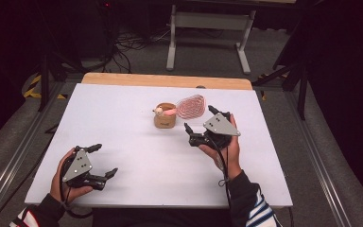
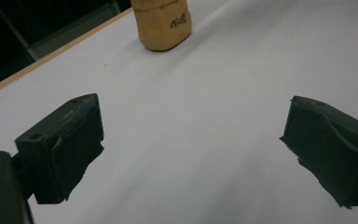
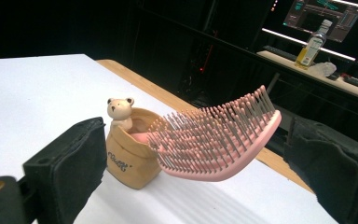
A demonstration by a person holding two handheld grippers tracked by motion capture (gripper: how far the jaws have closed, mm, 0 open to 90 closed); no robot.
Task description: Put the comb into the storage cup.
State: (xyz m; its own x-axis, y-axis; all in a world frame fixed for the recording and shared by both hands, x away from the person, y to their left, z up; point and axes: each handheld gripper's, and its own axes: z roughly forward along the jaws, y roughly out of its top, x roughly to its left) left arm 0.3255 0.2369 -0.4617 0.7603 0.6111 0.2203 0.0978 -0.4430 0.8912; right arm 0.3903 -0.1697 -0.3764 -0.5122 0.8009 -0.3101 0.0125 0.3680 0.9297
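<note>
We start at the lower left of the high view: the left gripper [image 1: 105, 161] rests low over the desk [image 1: 123, 123], jaws spread and holding nothing. We leave it parked; its own view shows bare desk between the jaws and the tan holder [image 2: 162, 23] at the upper edge, well apart.

At the centre of the high view stands the holder [image 1: 164, 116], with the pink brush [image 1: 190, 106] lodged in it by the handle, head leaning out to the right.

To the right, the right gripper [image 1: 200, 118] sits just beside the brush, jaws spread around nothing. In its own view the brush head [image 3: 214, 140] lies between the 2 jaws. We judge the step to be grasping the brush: we close on the rigid rim, not the bristles, then lift along the handle's line so the light holder [image 3: 128, 158] does not tip.
</note>
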